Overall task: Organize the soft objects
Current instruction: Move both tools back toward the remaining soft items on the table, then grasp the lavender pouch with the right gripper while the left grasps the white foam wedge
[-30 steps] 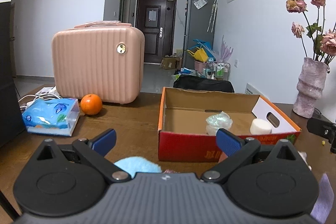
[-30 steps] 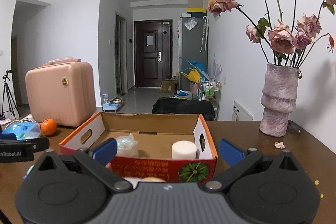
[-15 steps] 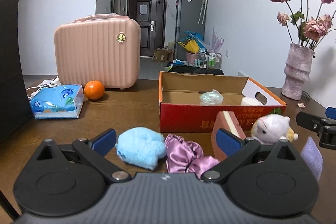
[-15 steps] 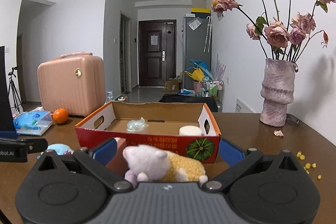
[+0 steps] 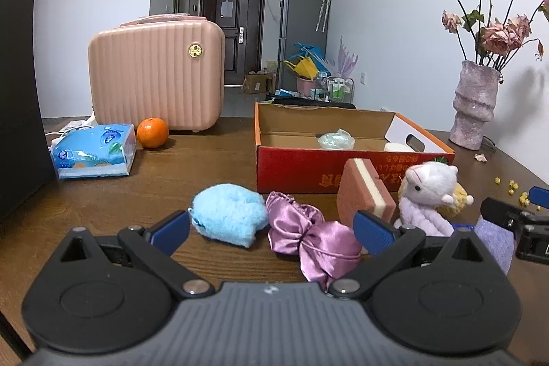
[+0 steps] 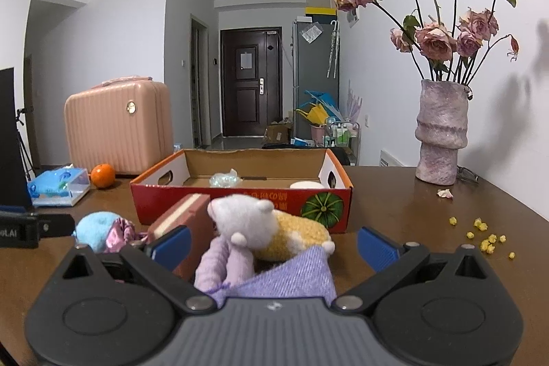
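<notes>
A dark wooden table (image 5: 212, 167) fills the lower part of both wrist views. At its far left stands a pink ribbed suitcase (image 5: 156, 84). Near the middle sits an open red cardboard box (image 5: 295, 163), holding a crumpled clear plastic bag (image 5: 335, 139) and a white round object (image 6: 306, 185). At the far right stands a mauve vase (image 6: 441, 134) of dried roses. A blue tissue pack (image 5: 93, 150) lies left of the box, with an orange (image 5: 152, 132) just beside it.

The soft objects lie in a row on the table in front of the box, outside it. From left to right: a fluffy light-blue piece (image 5: 228, 215), a shiny purple satin scrunchie (image 5: 305, 235) touching it, a pink and cream sponge block (image 5: 365, 192) standing tilted, a white and yellow plush toy (image 5: 429, 198), and a lavender cloth (image 6: 291, 276) under the toy's near end.

The left gripper (image 5: 271, 232) has its blue-tipped fingers spread wide, holding nothing, with the blue piece and scrunchie just ahead. The right gripper (image 6: 272, 244) is also spread wide and empty, with the plush toy and cloth lying between its fingers.

Small yellow crumbs (image 6: 487, 237) dot the table at right.
</notes>
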